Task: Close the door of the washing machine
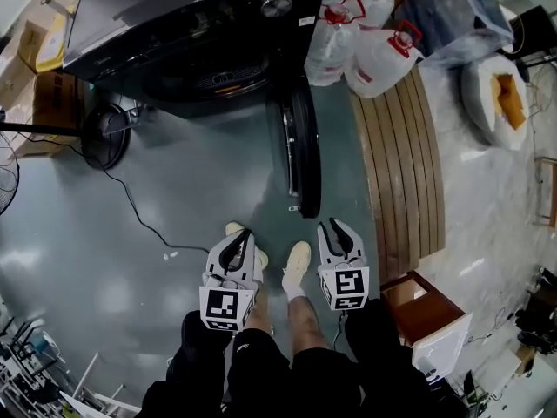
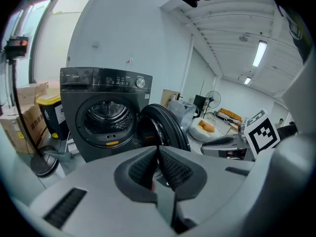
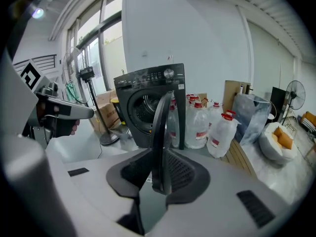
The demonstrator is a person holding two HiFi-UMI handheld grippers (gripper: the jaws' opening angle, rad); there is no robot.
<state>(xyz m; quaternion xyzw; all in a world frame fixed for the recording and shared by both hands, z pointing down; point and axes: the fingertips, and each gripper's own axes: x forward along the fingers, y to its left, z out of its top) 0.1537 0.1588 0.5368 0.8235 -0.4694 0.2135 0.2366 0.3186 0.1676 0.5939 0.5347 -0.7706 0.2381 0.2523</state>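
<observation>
We found the door of the washing machine swung open, roughly square to the machine's front. In the head view it stood edge-on at upper centre, and its free edge reached down the frame. The right gripper lay just below and right of that free edge, near it but apart. Its jaws stood a narrow way apart and held nothing. The left gripper lay lower left of the door and further off, with its jaws together and empty. Only the right gripper view showed the door rim lined up in the gap between that gripper's jaws, with water bottles to its right. Only the left gripper view showed the drum opening and the door's inner side. The door was round and dark, with a thick black rim.
</observation>
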